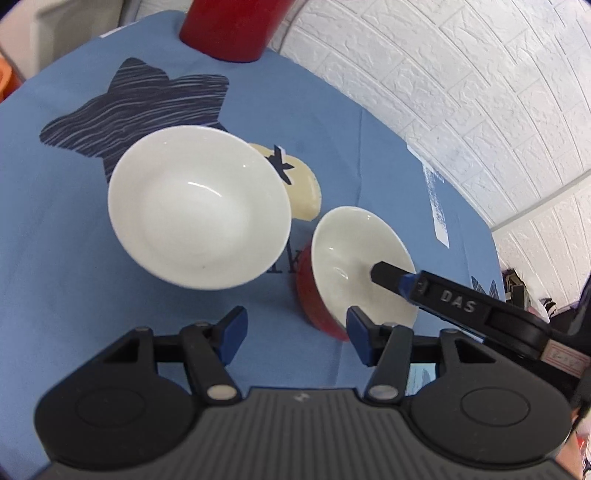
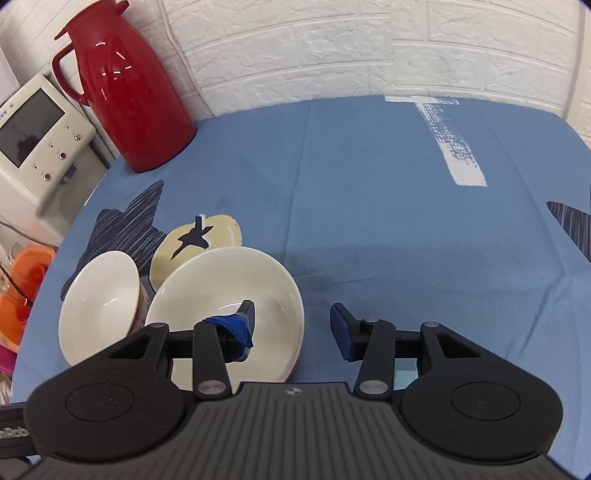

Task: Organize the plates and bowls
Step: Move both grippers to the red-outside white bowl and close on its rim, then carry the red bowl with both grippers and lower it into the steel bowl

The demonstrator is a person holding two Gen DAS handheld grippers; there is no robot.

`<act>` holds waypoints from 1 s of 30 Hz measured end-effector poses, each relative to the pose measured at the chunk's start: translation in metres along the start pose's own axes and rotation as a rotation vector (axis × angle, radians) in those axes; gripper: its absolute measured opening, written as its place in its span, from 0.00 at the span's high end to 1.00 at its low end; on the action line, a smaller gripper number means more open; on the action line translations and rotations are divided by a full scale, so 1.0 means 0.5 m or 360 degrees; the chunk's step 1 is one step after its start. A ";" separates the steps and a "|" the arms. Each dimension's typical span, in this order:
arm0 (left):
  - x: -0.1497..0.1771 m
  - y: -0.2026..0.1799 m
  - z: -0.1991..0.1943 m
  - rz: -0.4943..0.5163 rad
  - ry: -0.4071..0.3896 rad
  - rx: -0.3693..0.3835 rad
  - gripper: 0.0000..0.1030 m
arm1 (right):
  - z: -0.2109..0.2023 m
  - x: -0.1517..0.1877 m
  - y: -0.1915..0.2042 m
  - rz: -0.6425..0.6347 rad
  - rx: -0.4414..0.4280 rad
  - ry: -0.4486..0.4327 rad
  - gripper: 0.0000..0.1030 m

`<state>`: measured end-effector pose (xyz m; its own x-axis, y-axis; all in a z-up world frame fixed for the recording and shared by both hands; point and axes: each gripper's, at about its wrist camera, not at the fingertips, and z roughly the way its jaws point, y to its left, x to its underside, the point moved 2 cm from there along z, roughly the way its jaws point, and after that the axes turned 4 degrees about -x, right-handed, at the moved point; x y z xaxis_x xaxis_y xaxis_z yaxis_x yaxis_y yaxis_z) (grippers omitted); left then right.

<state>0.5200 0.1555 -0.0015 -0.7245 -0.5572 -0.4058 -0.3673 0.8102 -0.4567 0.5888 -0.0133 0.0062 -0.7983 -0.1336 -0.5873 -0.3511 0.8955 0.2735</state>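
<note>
Two bowls stand side by side on the blue tablecloth [image 2: 369, 184]. The white bowl [image 1: 199, 214] [image 2: 99, 295] is on the left. The red bowl with a cream inside [image 1: 343, 251] [image 2: 229, 280] is on the right. My right gripper [image 2: 291, 325] is open and straddles the red bowl's near rim, with one finger [image 1: 391, 275] inside the bowl and the other outside on the right. My left gripper [image 1: 295, 328] is open with nothing between its fingers, just in front of the gap between the two bowls.
A tall red thermos jug [image 2: 129, 92] [image 1: 232, 29] stands at the back left by the white brick wall [image 2: 332, 48]. A cream appliance with a screen [image 2: 37, 140] and an orange container [image 2: 22, 288] sit beyond the table's left edge.
</note>
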 end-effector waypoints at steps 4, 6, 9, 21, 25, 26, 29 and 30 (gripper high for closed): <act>-0.007 -0.007 0.021 -0.0032 0.0034 0.0033 0.46 | 0.015 0.004 -0.003 0.0034 0.0001 0.0021 0.71; -0.008 -0.007 0.038 -0.0086 0.0056 0.0028 0.46 | 0.018 0.005 -0.002 0.0022 0.0025 0.0026 0.71; -0.003 -0.003 0.058 -0.0163 0.0070 -0.0002 0.46 | 0.029 0.005 -0.002 0.0003 0.0060 0.0052 0.70; -0.010 -0.015 0.064 -0.0071 0.0018 -0.0055 0.61 | 0.041 0.022 0.001 -0.0159 0.0103 0.0000 0.64; -0.010 -0.024 0.063 -0.0020 0.0022 -0.0017 0.79 | 0.036 0.030 0.002 -0.0114 -0.0086 0.0008 0.92; -0.009 -0.028 0.060 0.0011 0.0011 -0.0040 0.83 | 0.036 0.034 0.006 -0.0123 -0.0086 0.0000 0.93; -0.002 -0.030 0.055 0.0068 0.0013 -0.0052 0.85 | 0.029 0.044 0.013 -0.0133 -0.0094 -0.0001 0.93; 0.001 -0.026 0.053 0.0064 0.0031 -0.0040 0.85 | 0.025 0.047 0.013 -0.0124 -0.0101 0.0001 0.93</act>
<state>0.5399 0.1396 -0.0168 -0.7502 -0.5204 -0.4079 -0.3518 0.8365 -0.4201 0.5740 -0.0055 -0.0156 -0.7675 -0.2023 -0.6084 -0.4425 0.8538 0.2743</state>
